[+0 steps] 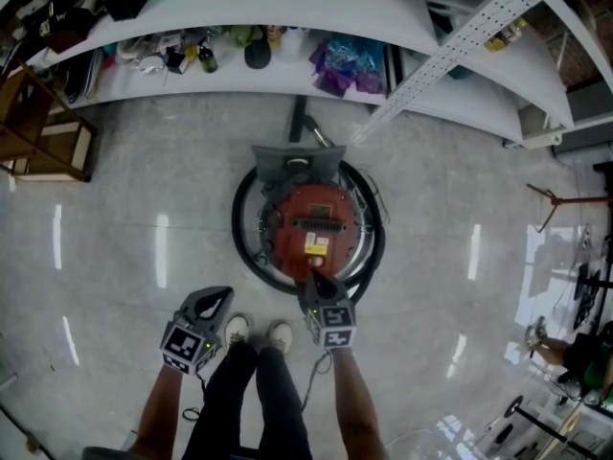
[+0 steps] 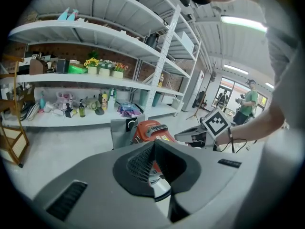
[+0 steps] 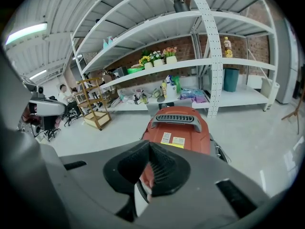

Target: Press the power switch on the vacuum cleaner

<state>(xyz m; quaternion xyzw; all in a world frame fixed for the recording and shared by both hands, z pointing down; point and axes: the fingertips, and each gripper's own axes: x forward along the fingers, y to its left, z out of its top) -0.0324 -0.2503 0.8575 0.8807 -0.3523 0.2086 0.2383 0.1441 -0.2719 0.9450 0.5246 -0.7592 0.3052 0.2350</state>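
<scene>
Keeping the grey left gripper [image 2: 153,143] aside by the feet, closed on nothing; probably best using the grey right gripper [image 3: 149,146], likewise closed and empty, as one blunt tip over the near edge of the round red vacuum cleaner [image 3: 183,128] on the floor, first finding the switch, not yet made out.

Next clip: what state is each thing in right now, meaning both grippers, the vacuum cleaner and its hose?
vacuum cleaner: upright on the floor; on or off cannot be told.
hose: coiled around the vacuum cleaner's body.
left gripper: fingers shut, empty, held away from the vacuum cleaner.
right gripper: fingers shut, empty, tip at the vacuum cleaner's near edge; contact unclear.
</scene>
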